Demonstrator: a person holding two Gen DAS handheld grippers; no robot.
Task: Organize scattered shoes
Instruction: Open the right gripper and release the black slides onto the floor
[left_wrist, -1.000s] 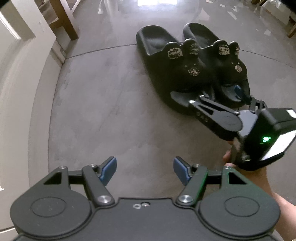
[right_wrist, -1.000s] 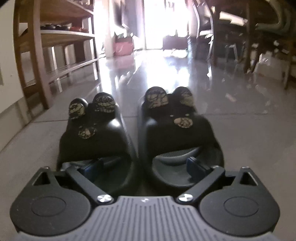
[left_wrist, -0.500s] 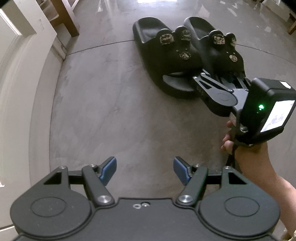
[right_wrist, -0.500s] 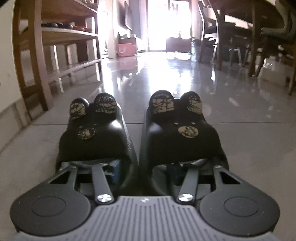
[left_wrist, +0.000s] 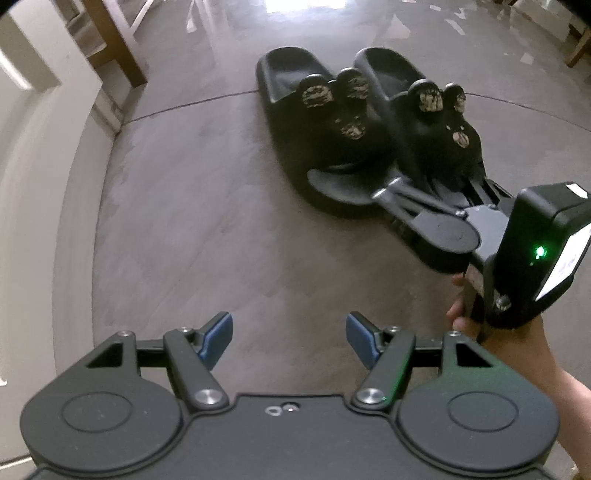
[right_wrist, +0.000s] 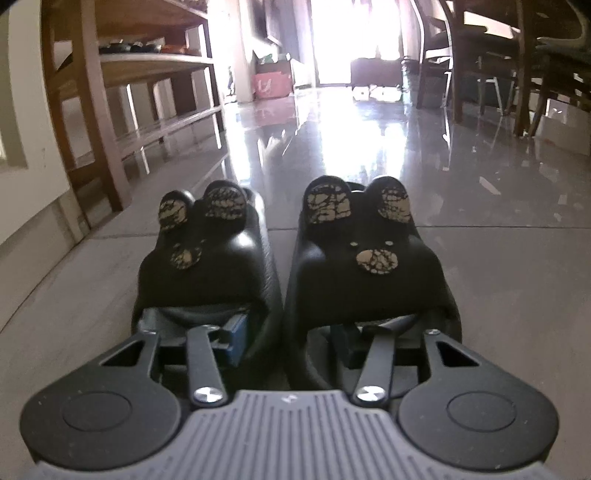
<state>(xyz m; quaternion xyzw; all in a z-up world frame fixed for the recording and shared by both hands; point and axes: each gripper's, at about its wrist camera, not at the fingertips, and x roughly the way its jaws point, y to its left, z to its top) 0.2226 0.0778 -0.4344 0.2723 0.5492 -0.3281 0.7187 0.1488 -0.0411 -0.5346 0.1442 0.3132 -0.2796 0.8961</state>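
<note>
Jaws first: your right gripper (right_wrist: 291, 336) is opening again after a brief pinch half a second ago; one finger sits inside the toe of each slipper, with the two adjoining inner walls between the pads, and whether the pads press them now cannot be told. Your left gripper (left_wrist: 290, 339) stands about two-thirds open over bare floor (left_wrist: 207, 229), holding nothing, unchanged over the last second.

What has changed: since a second ago the pair has been drawn parallel, and the left wrist view shows it shifted slightly across the floor; I judge the alignment step done and the release under way.

Location: in the left wrist view the pair lies at one o'clock from your left gripper, well apart from it; in the right wrist view the wooden shoe rack (right_wrist: 110, 110) stands at ten o'clock.

Count: two black slippers, left slipper (right_wrist: 207, 266) and right slipper (right_wrist: 369, 273), touching side by side; each carries two round ears and one muzzle patch; two grippers; one hand (left_wrist: 517, 343) visible.
</note>
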